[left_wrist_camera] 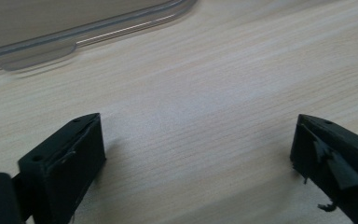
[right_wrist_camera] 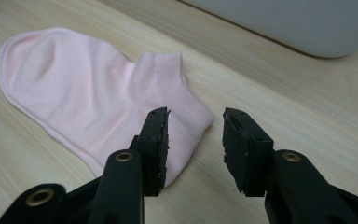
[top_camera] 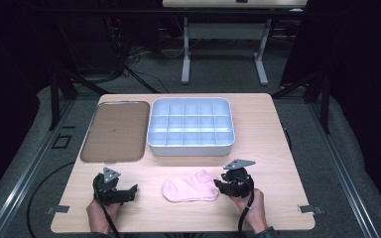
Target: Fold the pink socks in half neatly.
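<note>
A pale pink ankle sock (top_camera: pixel 191 187) lies flat near the table's front edge, between the two hands. In the right gripper view the sock (right_wrist_camera: pixel 88 88) spreads to the left, and its cuff corner reaches into the gap between the jaws. My right gripper (top_camera: pixel 218 186) (right_wrist_camera: pixel 196 116) sits at the sock's right end with its jaws apart and not pressing on the fabric. My left gripper (top_camera: pixel 131 193) (left_wrist_camera: pixel 196 126) rests to the left of the sock, apart from it, jaws wide over bare wood.
A grey compartment box (top_camera: pixel 191 148) (right_wrist_camera: pixel 284 23) with several cells stands at the table's back centre. A flat brown tray (top_camera: pixel 114 131) (left_wrist_camera: pixel 74 39) lies to its left. Cables trail from both grippers toward the front edge.
</note>
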